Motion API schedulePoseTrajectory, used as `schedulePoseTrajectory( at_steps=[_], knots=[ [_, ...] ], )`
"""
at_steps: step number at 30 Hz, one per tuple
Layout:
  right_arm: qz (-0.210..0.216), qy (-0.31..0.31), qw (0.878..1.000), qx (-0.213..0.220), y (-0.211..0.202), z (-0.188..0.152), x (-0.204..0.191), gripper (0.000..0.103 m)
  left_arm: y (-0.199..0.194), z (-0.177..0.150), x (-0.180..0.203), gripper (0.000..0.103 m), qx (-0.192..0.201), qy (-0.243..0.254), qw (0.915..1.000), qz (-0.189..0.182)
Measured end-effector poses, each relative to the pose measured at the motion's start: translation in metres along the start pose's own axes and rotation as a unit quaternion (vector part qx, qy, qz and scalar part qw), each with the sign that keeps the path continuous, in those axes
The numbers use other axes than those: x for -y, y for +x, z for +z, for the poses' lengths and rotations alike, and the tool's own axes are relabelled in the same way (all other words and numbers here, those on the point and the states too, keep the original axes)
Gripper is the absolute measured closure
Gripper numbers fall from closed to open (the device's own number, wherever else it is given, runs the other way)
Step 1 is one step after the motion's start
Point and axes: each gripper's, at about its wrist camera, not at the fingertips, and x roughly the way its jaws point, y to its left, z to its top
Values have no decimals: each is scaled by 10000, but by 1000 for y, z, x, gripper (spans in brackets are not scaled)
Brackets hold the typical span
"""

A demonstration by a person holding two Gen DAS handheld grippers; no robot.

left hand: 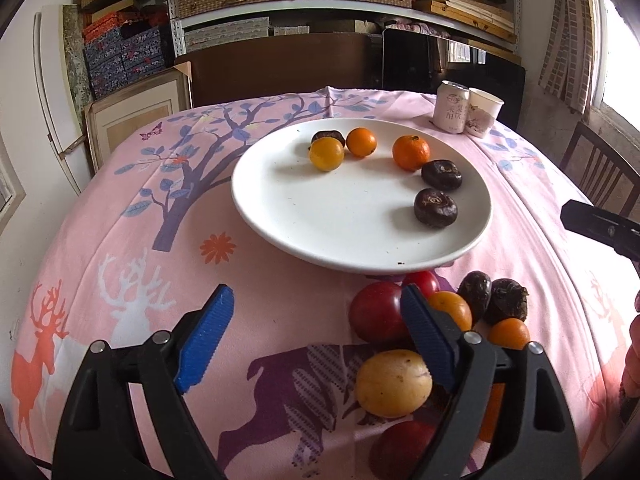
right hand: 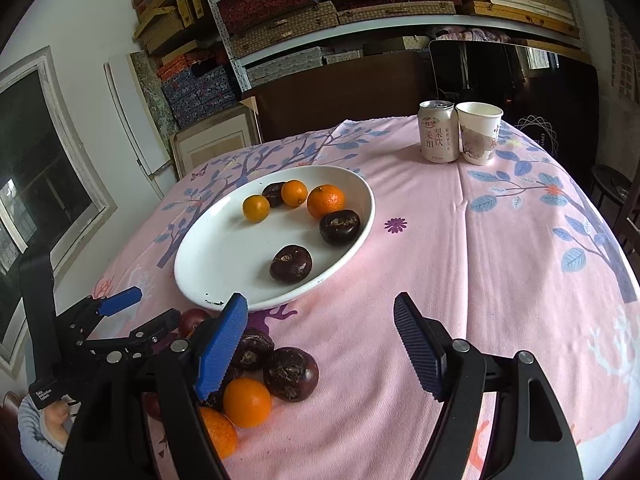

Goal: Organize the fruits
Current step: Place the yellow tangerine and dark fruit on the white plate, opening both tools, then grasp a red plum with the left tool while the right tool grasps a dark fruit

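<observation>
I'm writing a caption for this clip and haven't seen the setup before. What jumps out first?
A big white plate sits mid-table on a pink deer-print cloth, holding three orange citrus and three dark brown fruits. Nearer the camera, a loose heap of fruit lies on the cloth just off the plate's rim. Both blue-padded claws, left claw and right claw, stand open and empty over that heap.

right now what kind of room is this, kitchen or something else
Probably a home dining spot doubling as storage, not clearly a kitchen: a table under a pink printed tablecloth, a white plate of fruit, and shelves of stacked boxes behind.
</observation>
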Motion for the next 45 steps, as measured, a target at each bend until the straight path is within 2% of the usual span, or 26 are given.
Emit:
schedulePoseTrajectory(
  at_steps=[2,5,9,11,13,16,18,21,26,30,33,35,36,38,41,45],
  knots=[
    [5,10,10000,-38,1,0,0,27,4,-2,3,20,-77,42,9999,-146],
    [10,14,10000,-78,2,-1,0,26,7,-3,5,16,-54,106,9999,-81],
    [-9,12,10000,-66,2,-1,0,26,15,-4,-7,9,-245,-35,9997,-12],
    [9,41,10000,-66,2,-1,1,26,8,-4,-22,10,-161,-186,9991,346],
    [27,62,10000,-66,1,-1,2,26,7,-8,-43,11,-268,-475,9970,544],
    [91,66,9999,-71,0,-1,0,26,5,-16,-64,11,-392,-923,9945,306],
    [105,44,9999,-49,-1,-1,-1,26,0,-16,-59,11,-265,-844,9958,230],
    [106,41,9999,-32,-2,-1,-1,26,-2,-16,-38,11,-121,-396,9985,362],
    [111,25,9999,-58,-1,-2,-3,26,4,-15,-11,27,-65,150,9995,284],
    [97,-39,9999,-67,0,-4,-6,26,9,-15,3,34,-69,455,9988,172],
    [74,-86,9999,-88,2,-5,-8,27,15,-12,5,45,-134,465,9988,-80],
    [64,-112,9999,-99,2,-5,-9,26,18,-11,4,57,-196,401,9984,-334],
    [66,-122,9999,-101,3,-5,-10,26,19,-11,4,60,-218,377,9980,-463],
    [63,-146,9998,-100,2,-6,-11,27,20,-12,4,64,-230,349,9976,-557],
    [92,-226,9996,-123,3,-7,-15,27,19,-12,3,65,-261,268,9973,-626],
    [258,-600,9977,-162,4,-14,-33,32,7,-8,-14,65,-137,-25,9993,-335]
  ],
)
